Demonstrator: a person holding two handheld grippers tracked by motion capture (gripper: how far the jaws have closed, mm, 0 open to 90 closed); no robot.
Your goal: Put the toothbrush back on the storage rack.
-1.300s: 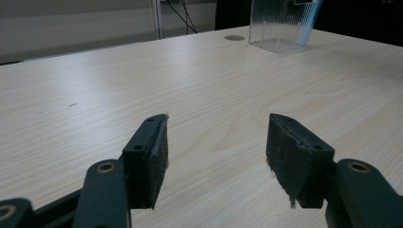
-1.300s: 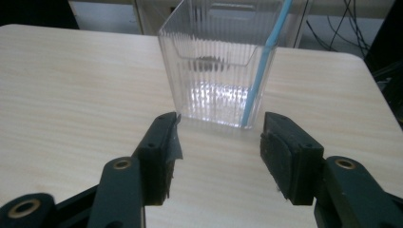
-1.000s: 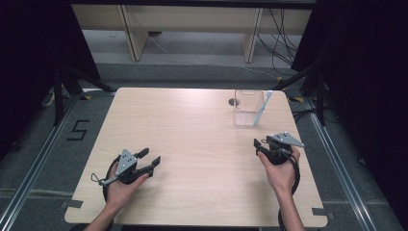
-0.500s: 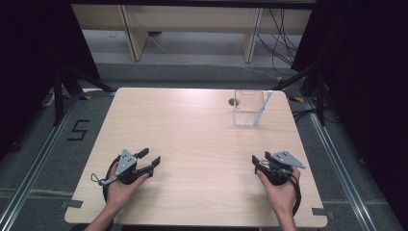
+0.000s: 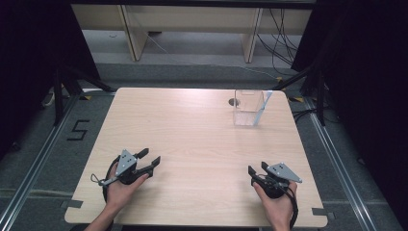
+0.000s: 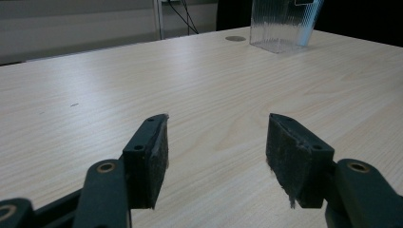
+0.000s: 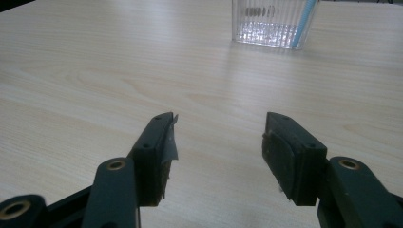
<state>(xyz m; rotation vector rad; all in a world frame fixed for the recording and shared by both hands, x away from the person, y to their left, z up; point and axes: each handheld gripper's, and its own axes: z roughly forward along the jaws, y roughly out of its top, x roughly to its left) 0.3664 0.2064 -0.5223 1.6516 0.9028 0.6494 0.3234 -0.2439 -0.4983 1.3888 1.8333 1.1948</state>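
A clear ribbed plastic container (image 5: 248,108) stands at the far right of the wooden table (image 5: 192,139), with a light blue straw (image 5: 263,106) leaning in it. The same container (image 7: 271,21) and straw (image 7: 304,21) lie ahead in the right gripper view, and the container (image 6: 281,23) is at the top in the left gripper view. My left gripper (image 5: 149,160) rests low at the near left, open and empty. My right gripper (image 5: 257,169) sits at the near right, open, nothing between its pads (image 7: 280,156). Both are far from the container.
A small round grommet hole (image 5: 234,102) lies in the tabletop just left of the container. Beyond the table's far edge are wooden frame legs (image 5: 132,33) and cables (image 5: 284,29) on the floor. Black curtains flank both sides.
My right gripper has drawn back toward the near edge of the table and lowered. The left gripper has stayed put.
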